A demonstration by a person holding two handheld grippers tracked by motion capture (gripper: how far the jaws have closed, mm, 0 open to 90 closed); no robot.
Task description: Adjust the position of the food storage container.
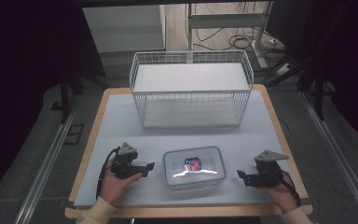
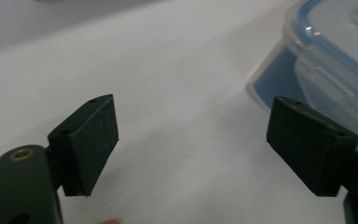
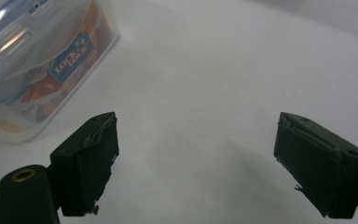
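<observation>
High view shows a clear rectangular plastic container with a blue-sealed snap lid (image 1: 194,167) lying flat on the pale worktop (image 1: 121,121), in front of the white wire basket (image 1: 191,88). Left tool (image 1: 148,168) sits just left of the container, right tool (image 1: 240,176) a little to its right; both stand wide open and hold nothing. Best to bring both in level, one on each short side of the container, squeezing evenly so the smooth walls don't slip. Colourful printed contents show through the glossy lid.

Your left hand-held gripper (image 2: 193,142) low over the pale worktop (image 2: 168,70), jaws wide apart with nothing between, clear blue-rimmed lidded container (image 2: 326,60) just beyond your right-side jaw.
</observation>
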